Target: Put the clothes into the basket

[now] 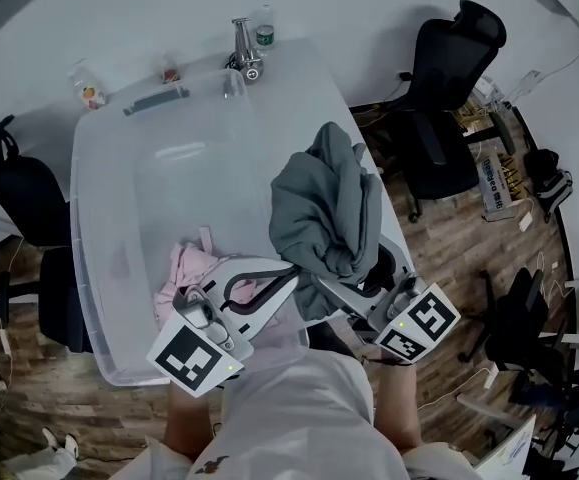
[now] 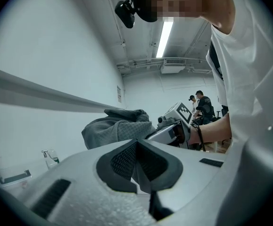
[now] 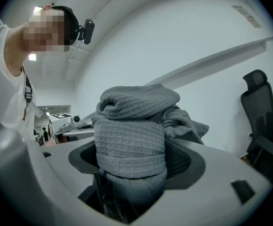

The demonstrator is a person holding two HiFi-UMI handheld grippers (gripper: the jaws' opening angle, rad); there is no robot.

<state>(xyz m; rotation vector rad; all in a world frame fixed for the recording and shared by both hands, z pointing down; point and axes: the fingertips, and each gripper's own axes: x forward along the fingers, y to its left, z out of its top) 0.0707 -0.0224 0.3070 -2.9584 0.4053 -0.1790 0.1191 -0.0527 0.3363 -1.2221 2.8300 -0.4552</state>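
A clear plastic basket [image 1: 87, 268] stands on the white table, and a pink garment [image 1: 182, 268] lies in its near end. My right gripper [image 1: 337, 290] is shut on a bunched grey waffle-knit garment [image 1: 324, 208], which it holds up over the basket's right rim. In the right gripper view the grey garment [image 3: 131, 131] fills the space between the jaws of the right gripper [image 3: 131, 175]. My left gripper [image 1: 287, 276] hovers over the basket's near end, just left of the grey cloth. Its pads [image 2: 127, 161] meet with nothing between them. The grey garment [image 2: 117, 126] hangs beyond them.
Small bottles [image 1: 264, 30] and a metal fitting [image 1: 244, 48] stand past the basket's far end. A black office chair [image 1: 444, 88] is at the right and another chair [image 1: 24, 203] at the left. Two people [image 2: 200, 105] stand far off in the room.
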